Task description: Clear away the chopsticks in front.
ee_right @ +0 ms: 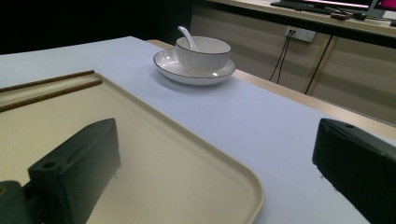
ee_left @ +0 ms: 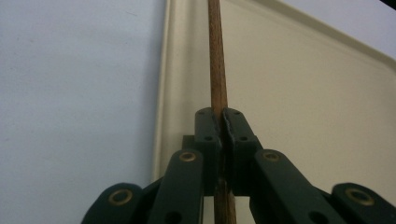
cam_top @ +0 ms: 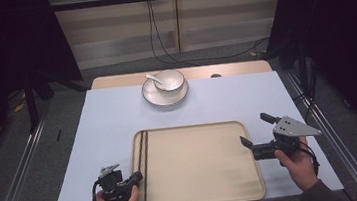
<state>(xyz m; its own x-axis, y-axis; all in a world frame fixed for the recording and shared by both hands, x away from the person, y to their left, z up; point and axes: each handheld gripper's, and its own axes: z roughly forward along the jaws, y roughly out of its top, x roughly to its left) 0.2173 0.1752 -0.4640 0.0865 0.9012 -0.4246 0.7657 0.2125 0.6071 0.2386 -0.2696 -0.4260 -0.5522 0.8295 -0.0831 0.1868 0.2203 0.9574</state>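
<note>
So the left gripper [ee_left: 222,119] has its jaws pressed together on a chopstick [ee_left: 216,56], pinching it near one end. The thin brown stick runs straight ahead from between the jaws, along the inner side of the tray's [ee_left: 303,93] raised edge. From the high view there are two chopsticks [cam_top: 144,164] lying side by side at that edge of the tray; I can't tell whether the jaws hold one or both, since the left gripper view only really shows one stick past the tips.

How it'll handle, my guess: light, stiff, looks like wood, narrow and easy to roll or pivot in a two-point pinch. Grabbing near the end means the long free part can swing, so a hold closer to the middle would be steadier. Not fragile, just fiddly.

The right gripper [cam_top: 258,137] has its jaws spread wide with nothing between them, one jaw over the tray's near corner and the other outside it over the table [ee_right: 280,126].

Further out past both grippers, a white bowl [ee_right: 203,53] with a spoon [ee_right: 187,36] in it sits on a plate [ee_right: 163,63], well apart from the tray.
</note>
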